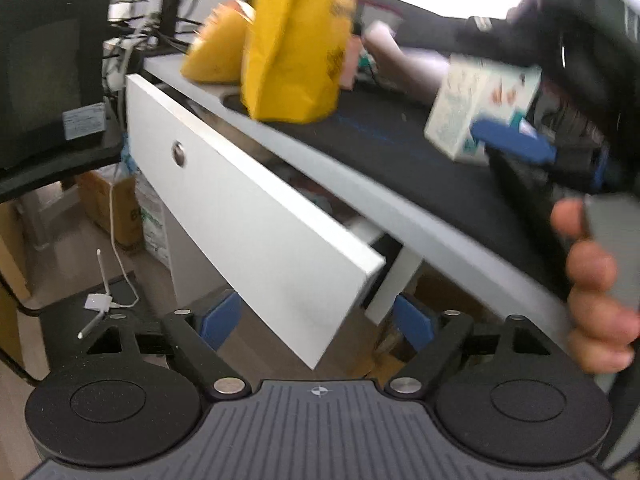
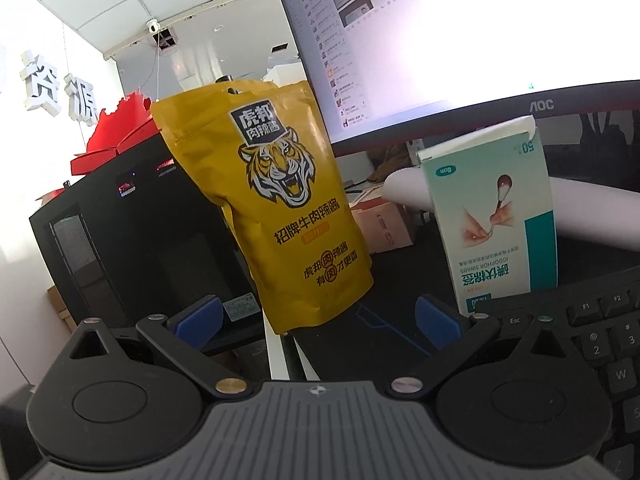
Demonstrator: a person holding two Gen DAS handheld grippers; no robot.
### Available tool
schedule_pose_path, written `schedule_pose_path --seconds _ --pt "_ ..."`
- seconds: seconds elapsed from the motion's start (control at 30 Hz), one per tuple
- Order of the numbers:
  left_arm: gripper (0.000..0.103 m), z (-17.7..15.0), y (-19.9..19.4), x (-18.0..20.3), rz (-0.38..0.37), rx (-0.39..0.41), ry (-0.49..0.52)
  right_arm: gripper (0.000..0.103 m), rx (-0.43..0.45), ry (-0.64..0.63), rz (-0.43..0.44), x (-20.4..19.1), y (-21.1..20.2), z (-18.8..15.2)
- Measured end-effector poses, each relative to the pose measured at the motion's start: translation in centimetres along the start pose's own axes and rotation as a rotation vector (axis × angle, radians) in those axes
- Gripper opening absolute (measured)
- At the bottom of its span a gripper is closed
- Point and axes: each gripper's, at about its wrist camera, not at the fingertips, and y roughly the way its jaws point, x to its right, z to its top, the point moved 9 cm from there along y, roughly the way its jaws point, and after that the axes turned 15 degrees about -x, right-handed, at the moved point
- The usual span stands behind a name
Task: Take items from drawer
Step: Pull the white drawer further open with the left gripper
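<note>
The white drawer (image 1: 248,208) under the desk edge stands pulled open; its inside is mostly hidden. My left gripper (image 1: 318,320) is open and empty, just below the drawer front. A yellow tiger-print pouch (image 2: 276,208) stands upright on the desk, also in the left wrist view (image 1: 292,40). A white and teal swab box (image 2: 496,216) stands upside down beside it, also in the left wrist view (image 1: 476,108). My right gripper (image 2: 320,318) is open and empty, in front of the pouch and box. In the left wrist view one blue finger (image 1: 512,140) lies by the box.
A monitor (image 2: 460,40) stands behind the box and a keyboard (image 2: 592,344) lies at the right. A black computer case (image 2: 132,236) is left of the pouch. A black mat (image 1: 400,152) covers the desk. An office chair (image 1: 48,60), cardboard boxes and a white cable are at left.
</note>
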Motion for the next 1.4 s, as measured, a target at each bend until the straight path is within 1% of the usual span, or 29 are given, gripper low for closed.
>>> schedule_pose_path --seconds 0.03,0.13,0.2,0.27,0.37,0.47,0.53,0.63,0.77,0.87,0.97,1.13,1.4 --pt "0.088 0.1 -0.5 -0.5 -0.019 0.01 -0.038 0.103 0.004 0.002 0.004 0.0 -0.1 0.1" --pt "0.088 0.8 -1.5 -2.6 -0.103 0.029 -0.216 0.103 0.02 0.011 0.03 0.0 -0.4 0.3" --pt "0.088 1.4 -1.4 -4.0 -0.156 0.024 -0.349 0.103 0.038 0.017 0.064 -0.2 -0.8 0.5" --pt "0.088 2.0 -0.8 -5.0 -0.205 0.005 -0.46 0.103 0.055 0.015 0.073 -0.3 -1.1 0.6" --pt "0.081 2.7 0.4 -6.1 -0.196 -0.035 -0.563 0.103 0.064 0.012 0.071 -0.4 -1.3 0.7" --pt "0.081 3.1 1.3 -6.2 -0.237 -0.071 -0.623 0.103 0.067 0.009 0.052 -0.3 -1.3 0.7" --pt "0.081 2.9 1.8 -6.3 -0.214 -0.09 -0.645 0.103 0.073 0.006 0.041 -0.3 -1.3 0.8" --pt "0.081 2.8 2.3 -6.3 -0.213 -0.099 -0.688 0.103 0.07 0.002 0.04 -0.3 -1.3 0.8" --pt "0.083 2.9 2.6 -6.6 -0.192 -0.109 -0.713 0.103 0.066 -0.001 0.038 -0.4 -1.2 0.7" --pt "0.082 3.5 2.7 -6.6 -0.156 -0.092 -0.699 0.103 0.063 -0.006 0.031 -0.4 -1.1 0.7" --pt "0.077 4.2 2.5 -6.4 -0.15 -0.064 -0.684 0.103 0.061 -0.016 0.024 -0.5 -1.0 0.6" --pt "0.077 4.3 2.5 -6.5 -0.144 -0.04 -0.675 0.103 0.047 -0.023 0.015 -0.5 -0.8 0.4" --pt "0.082 4.6 1.6 -7.0 -0.025 0.009 -0.571 0.103 0.04 -0.059 0.014 -1.0 -0.7 0.2"
